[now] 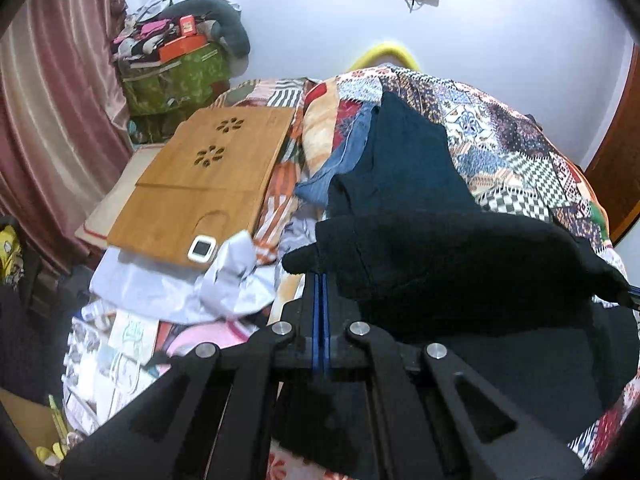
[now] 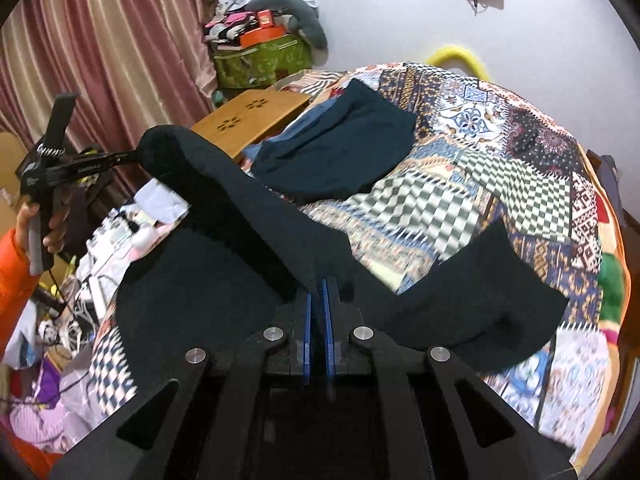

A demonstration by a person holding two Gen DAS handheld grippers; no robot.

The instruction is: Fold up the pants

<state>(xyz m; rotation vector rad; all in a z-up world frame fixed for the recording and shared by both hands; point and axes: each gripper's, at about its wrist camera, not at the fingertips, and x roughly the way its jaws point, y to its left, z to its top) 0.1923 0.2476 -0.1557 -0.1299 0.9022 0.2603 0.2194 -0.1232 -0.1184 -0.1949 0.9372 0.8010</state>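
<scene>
Black pants [image 1: 460,264] hang stretched between my two grippers above a patchwork quilt [image 1: 500,140]. In the left wrist view my left gripper [image 1: 320,280] is shut on one end of their upper edge. My right gripper [image 2: 319,284] is shut on the other end, and the black pants [image 2: 224,208] sag away from it towards the left. The left gripper [image 2: 134,156] also shows there at far left, pinching the cloth, held by a hand with an orange sleeve [image 2: 16,264]. One pant leg [image 2: 480,296] lies on the quilt [image 2: 520,152] to the right.
A folded dark teal garment [image 1: 404,160] [image 2: 336,148] lies on blue jeans [image 1: 340,160] further up the bed. A wooden lap table [image 1: 200,184] [image 2: 252,120] with a small white device [image 1: 202,248] sits left. Papers, clothes and a green bag [image 1: 172,80] crowd the left; pink curtains [image 2: 100,40] hang behind.
</scene>
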